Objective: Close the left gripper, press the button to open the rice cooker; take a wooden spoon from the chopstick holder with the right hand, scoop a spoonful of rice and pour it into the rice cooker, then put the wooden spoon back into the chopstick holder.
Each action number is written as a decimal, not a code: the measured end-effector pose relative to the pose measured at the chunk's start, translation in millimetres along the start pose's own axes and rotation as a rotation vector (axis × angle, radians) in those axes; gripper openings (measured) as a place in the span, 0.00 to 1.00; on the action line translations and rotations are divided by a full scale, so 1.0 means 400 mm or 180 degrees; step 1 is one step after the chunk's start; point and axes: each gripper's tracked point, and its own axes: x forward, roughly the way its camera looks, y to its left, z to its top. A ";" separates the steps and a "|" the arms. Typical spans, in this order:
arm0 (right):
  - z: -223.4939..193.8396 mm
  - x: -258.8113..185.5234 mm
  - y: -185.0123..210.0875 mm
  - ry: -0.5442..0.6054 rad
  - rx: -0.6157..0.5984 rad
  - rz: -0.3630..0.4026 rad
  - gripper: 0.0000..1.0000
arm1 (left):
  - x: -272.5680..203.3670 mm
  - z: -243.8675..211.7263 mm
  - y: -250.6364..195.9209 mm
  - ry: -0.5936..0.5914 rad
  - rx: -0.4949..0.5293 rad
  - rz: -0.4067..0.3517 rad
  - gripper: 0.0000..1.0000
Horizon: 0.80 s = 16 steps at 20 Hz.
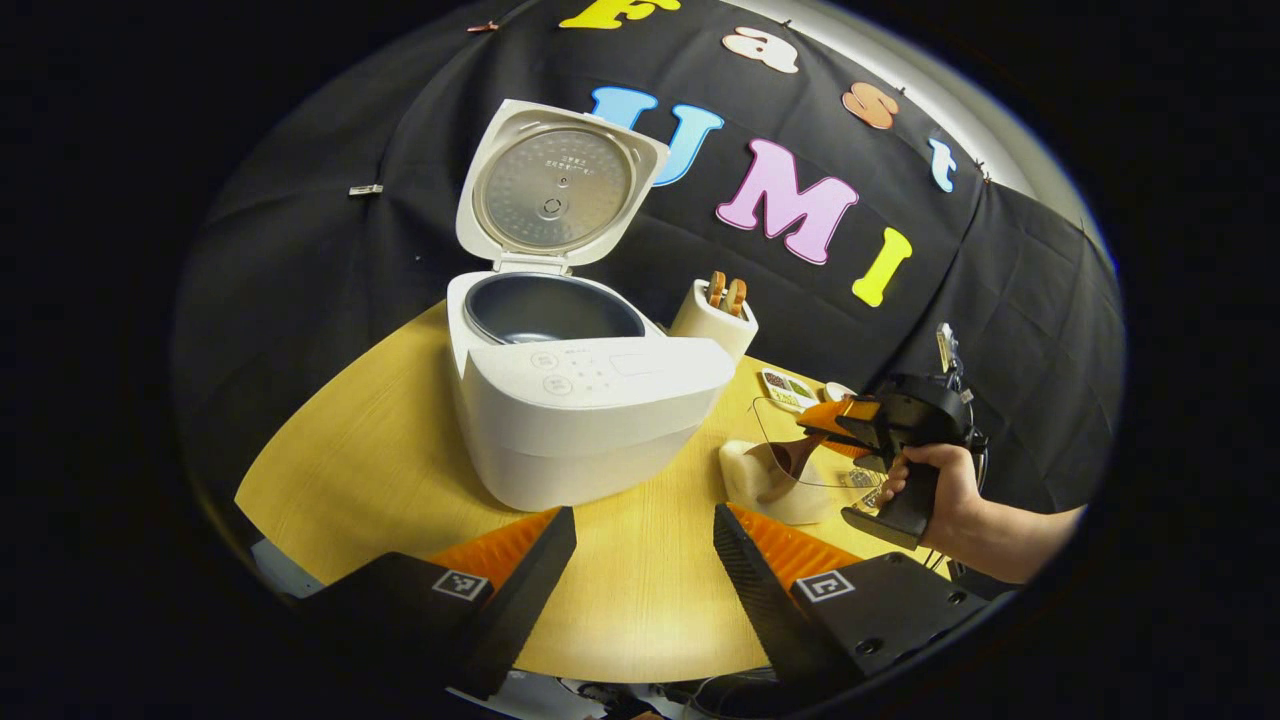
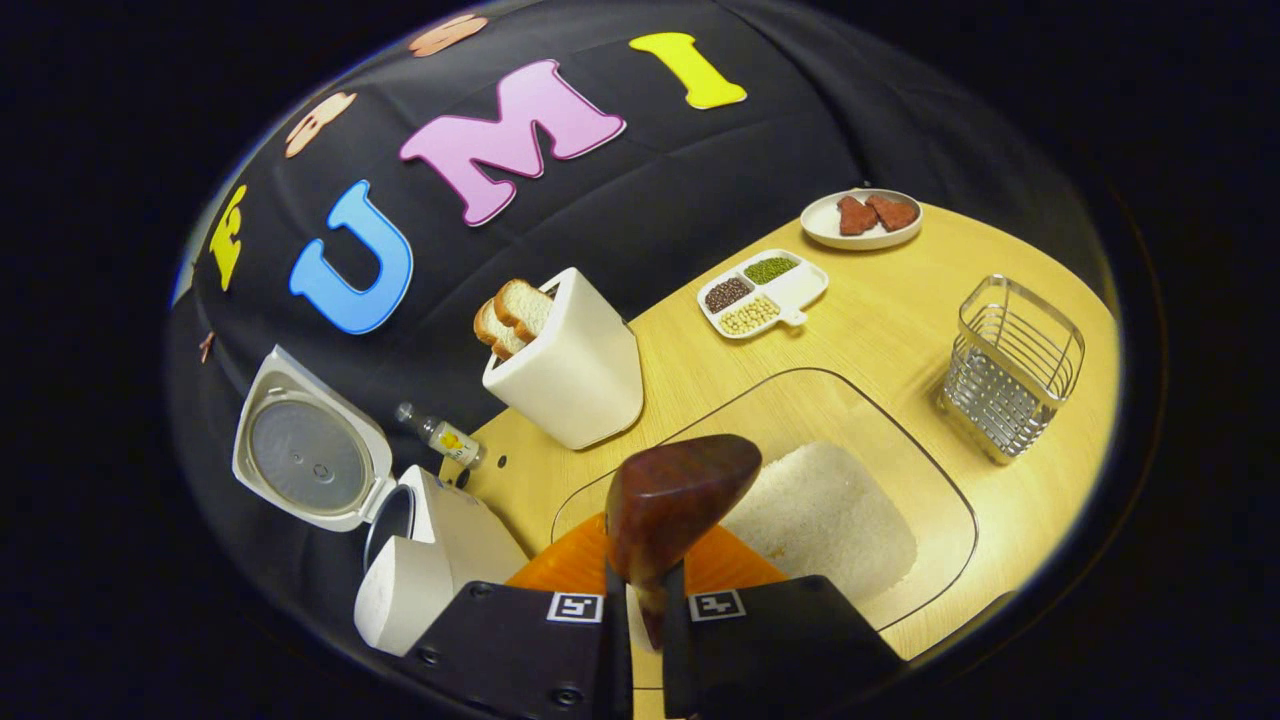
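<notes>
The white rice cooker (image 1: 590, 420) stands with its lid (image 1: 555, 185) raised and its dark inner pot bare. My left gripper (image 1: 645, 560) is open in front of it, with nothing between the fingers. To the right, a hand holds my right gripper (image 1: 850, 425), which is shut on the wooden spoon (image 1: 785, 460). In the right gripper view the spoon (image 2: 680, 500) points forward from that gripper (image 2: 645, 600), its bowl just above the heap of rice (image 2: 820, 520) in a clear tray (image 2: 900, 440). The wire chopstick holder (image 2: 1012, 365) stands right of the tray.
A white toaster (image 2: 570, 360) with bread slices stands between cooker and tray. Behind it are a divided dish of beans (image 2: 762, 292), a plate of red pieces (image 2: 862, 218) and a small bottle (image 2: 440, 435). The wooden table (image 1: 640, 610) ends close to my left gripper.
</notes>
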 end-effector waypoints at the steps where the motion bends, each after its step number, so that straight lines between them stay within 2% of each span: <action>1: 0.006 -0.007 -0.009 -0.0003 0.0080 -0.0012 0.16 | -0.002 0.006 0.002 -0.0019 0.0003 -0.0011 0.96; 5: 0.045 -0.048 -0.048 -0.0067 0.0431 -0.0121 0.16 | -0.008 0.019 0.004 -0.0079 -0.0010 -0.0107 0.95; 9: 0.118 -0.090 -0.093 -0.0194 0.0851 -0.0238 0.16 | -0.020 0.015 0.029 -0.0076 -0.0029 -0.0082 0.96; 16: 0.217 -0.144 -0.084 -0.0283 0.1304 -0.0121 0.16 | -0.058 0.049 0.051 -0.0167 -0.0034 0.0045 0.96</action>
